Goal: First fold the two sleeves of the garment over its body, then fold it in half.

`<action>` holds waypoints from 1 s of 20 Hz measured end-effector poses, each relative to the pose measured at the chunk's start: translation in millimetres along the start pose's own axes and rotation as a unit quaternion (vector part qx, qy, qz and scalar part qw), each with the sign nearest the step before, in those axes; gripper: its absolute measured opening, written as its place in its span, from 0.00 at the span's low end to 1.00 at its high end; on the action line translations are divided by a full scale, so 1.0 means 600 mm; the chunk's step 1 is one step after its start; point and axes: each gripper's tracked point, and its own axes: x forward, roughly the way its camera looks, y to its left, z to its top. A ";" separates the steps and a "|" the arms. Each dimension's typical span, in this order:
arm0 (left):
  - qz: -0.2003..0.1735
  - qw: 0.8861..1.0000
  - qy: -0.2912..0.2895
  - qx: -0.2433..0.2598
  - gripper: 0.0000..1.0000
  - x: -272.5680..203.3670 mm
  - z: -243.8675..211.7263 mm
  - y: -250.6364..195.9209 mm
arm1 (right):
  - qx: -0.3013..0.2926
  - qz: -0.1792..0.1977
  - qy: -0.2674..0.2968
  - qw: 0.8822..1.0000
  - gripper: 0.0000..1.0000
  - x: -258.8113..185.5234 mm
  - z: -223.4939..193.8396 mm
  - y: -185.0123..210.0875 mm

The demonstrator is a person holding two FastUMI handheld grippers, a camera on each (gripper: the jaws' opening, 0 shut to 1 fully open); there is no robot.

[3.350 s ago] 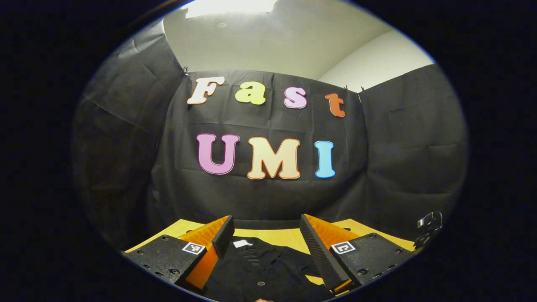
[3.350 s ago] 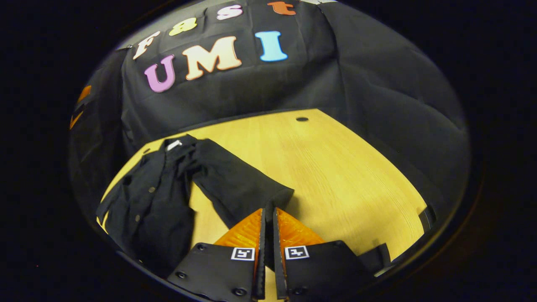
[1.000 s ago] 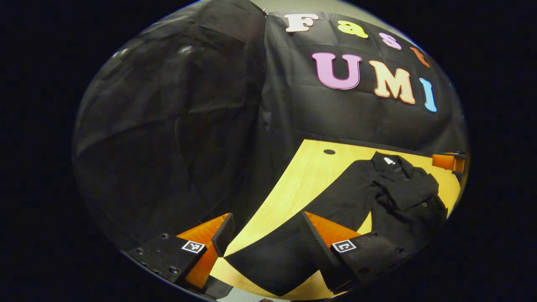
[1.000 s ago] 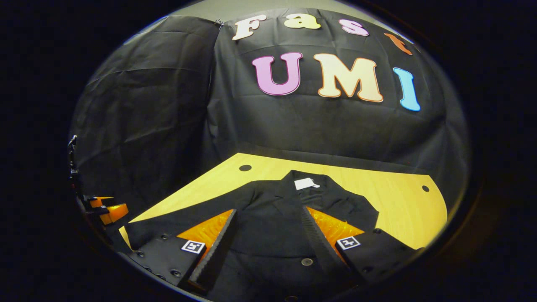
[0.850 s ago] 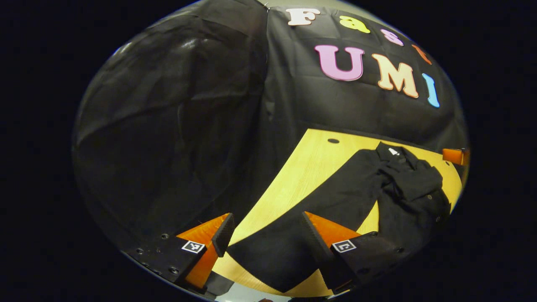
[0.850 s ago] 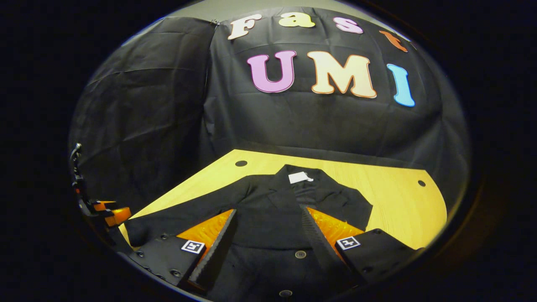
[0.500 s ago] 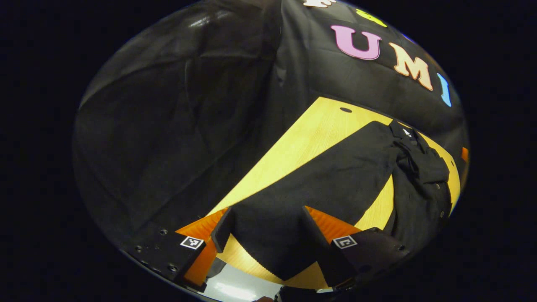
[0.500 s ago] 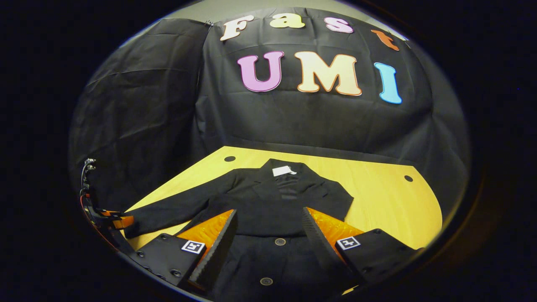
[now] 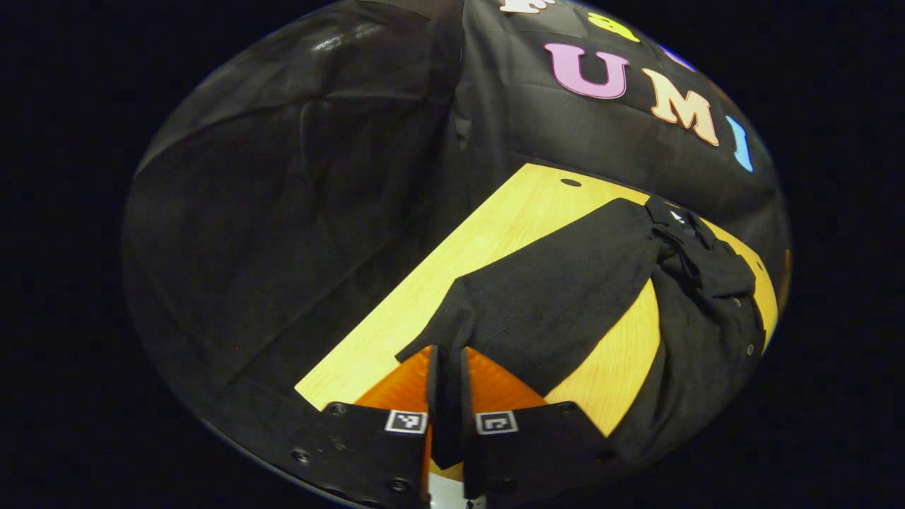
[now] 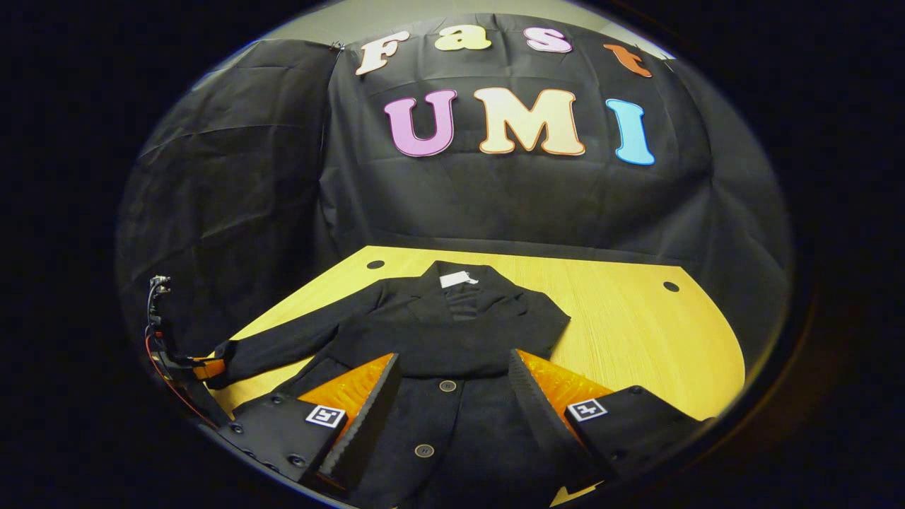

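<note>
Now my left tongs (image 9: 445, 375) pinch the cuff of the spread sleeve (image 9: 544, 311), apparently with cloth between both fingers. My right tongs (image 10: 452, 396) hang wide open over the coat (image 10: 452, 332) lying flat on the table (image 10: 636, 325). I should lift the cuff low and carry it across the chest without dragging the body.

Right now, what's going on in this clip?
A person is folding a black button-front jacket on a wooden table with two handheld grippers. The left gripper is shut on the cuff of the outstretched sleeve, ready to fold it over the body. The right gripper hovers open above the jacket's front, where the other sleeve already lies folded across the chest. The half fold is not yet done.
</note>
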 end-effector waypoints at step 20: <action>-0.187 0.967 -0.137 0.110 0.00 -0.042 0.308 -0.313 | 0.057 -0.074 -0.005 0.996 0.98 -0.071 -0.075 -0.092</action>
